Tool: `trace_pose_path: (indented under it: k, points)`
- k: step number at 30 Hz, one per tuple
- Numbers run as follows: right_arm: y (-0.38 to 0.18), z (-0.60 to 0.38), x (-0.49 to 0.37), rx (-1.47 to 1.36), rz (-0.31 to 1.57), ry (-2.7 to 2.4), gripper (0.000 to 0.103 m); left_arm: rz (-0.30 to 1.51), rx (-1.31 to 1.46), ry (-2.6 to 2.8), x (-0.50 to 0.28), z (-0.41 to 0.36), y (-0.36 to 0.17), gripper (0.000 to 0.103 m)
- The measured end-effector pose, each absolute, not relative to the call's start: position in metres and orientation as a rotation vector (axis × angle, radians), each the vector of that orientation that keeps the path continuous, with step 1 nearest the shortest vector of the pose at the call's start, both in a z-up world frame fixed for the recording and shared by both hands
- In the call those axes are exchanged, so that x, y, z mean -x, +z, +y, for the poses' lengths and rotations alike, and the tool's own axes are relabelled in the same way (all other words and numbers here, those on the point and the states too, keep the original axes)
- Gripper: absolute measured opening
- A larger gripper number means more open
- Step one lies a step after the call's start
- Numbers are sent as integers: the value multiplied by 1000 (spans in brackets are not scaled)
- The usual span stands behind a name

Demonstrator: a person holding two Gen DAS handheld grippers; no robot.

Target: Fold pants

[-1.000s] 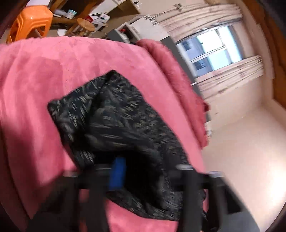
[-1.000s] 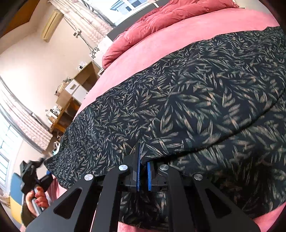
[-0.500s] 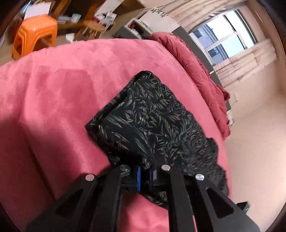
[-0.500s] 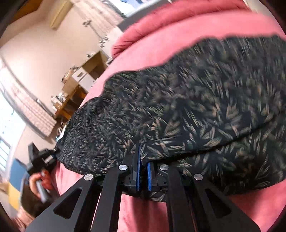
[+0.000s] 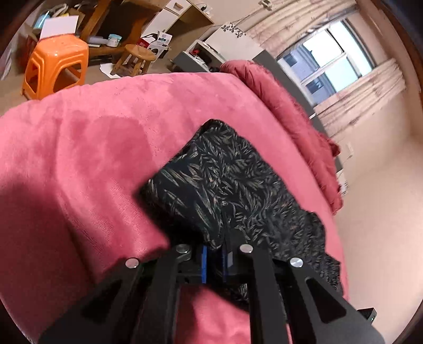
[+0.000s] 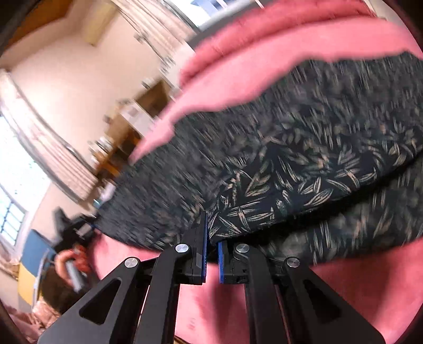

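Pink bed blanket (image 5: 79, 164) carries the leaf-print pants (image 5: 227, 185), a light, limp, slippery cloth best held at hems and folded edges, where the left claw (image 5: 214, 262) and right claw (image 6: 211, 254) each pinch one.

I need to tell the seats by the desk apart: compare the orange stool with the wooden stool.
The orange stool is bright glossy plastic with a square top and broad moulded legs; the wooden stool is brown wood with a round seat and thin splayed legs. The orange stool looks the bulkier and stands nearer the pink blanket; the wooden stool stands beyond it, by the desk. Both stand upright on the floor.
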State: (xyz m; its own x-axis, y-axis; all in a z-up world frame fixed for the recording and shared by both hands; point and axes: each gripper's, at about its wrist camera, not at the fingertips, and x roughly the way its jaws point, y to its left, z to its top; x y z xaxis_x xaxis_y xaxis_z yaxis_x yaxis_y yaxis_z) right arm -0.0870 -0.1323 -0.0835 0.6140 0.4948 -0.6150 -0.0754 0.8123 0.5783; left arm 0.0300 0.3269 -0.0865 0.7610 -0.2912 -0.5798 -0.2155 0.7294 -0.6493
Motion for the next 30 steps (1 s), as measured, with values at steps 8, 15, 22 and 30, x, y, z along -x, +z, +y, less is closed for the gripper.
trace_pose_path:
  k: [8, 15, 22, 30]
  points:
    - [-89, -144, 78, -622, 887, 356, 6, 689, 751, 6, -19, 323, -79, 16]
    - [-78, -158, 92, -631, 828, 313, 43, 496, 655, 181, 18, 320, -50, 63]
    - [-73, -178, 104, -633, 810, 206, 43, 513, 499, 43, 3, 276, -36, 76]
    - [-43, -204, 117, -613, 698, 95, 43, 594, 330, -251, -35, 185, -23, 85]
